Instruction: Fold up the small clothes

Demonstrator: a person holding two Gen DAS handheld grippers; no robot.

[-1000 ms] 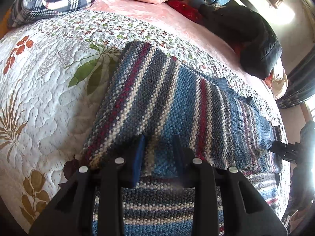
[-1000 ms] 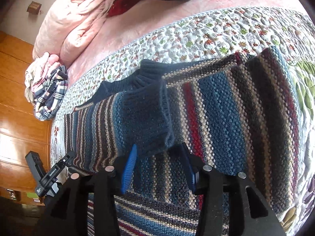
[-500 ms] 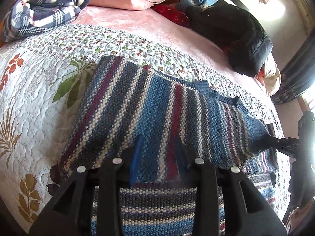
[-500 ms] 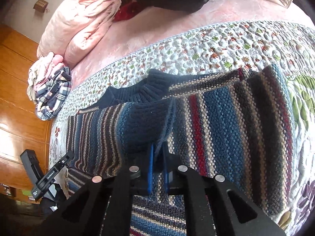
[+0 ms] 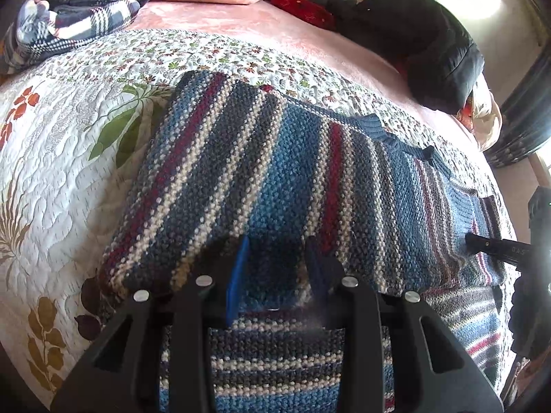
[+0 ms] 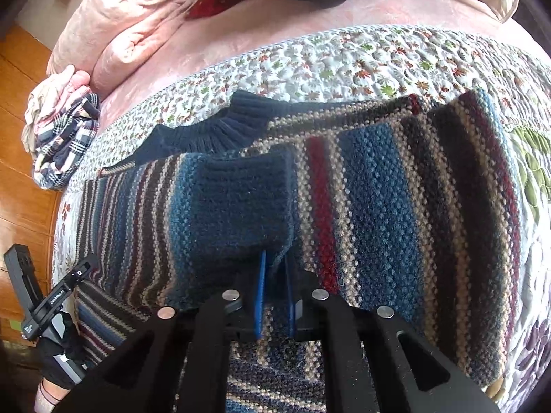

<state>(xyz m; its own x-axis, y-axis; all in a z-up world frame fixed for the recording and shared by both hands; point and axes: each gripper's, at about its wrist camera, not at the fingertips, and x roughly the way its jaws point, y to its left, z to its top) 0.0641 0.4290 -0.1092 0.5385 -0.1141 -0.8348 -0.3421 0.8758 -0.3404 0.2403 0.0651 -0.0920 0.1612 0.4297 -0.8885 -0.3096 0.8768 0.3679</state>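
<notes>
A: Striped sweater [image 5: 275,179] spread across the quilt [image 5: 62,158] on the bed, near its front edge.

B: Right gripper [image 6: 274,275], jaws nearly closed, pinching the sleeve cuff [image 6: 241,203]. Left gripper [image 5: 275,261], jaws apart, holding nothing.

Home bedroom. Work surface is a bed: quilted floral bedspread [image 5: 65,158] over a pink sheet [image 6: 220,44], pink folded bedding [image 6: 127,24] at the head end. Loose household clutter on it: plaid garment [image 5: 79,10], black padded jacket [image 5: 427,51] (more clothes behind it, unclear what). Wood-panelled furniture [image 6: 20,158] beside the bed, dark curtain [image 5: 523,130] by a bright window.
</notes>
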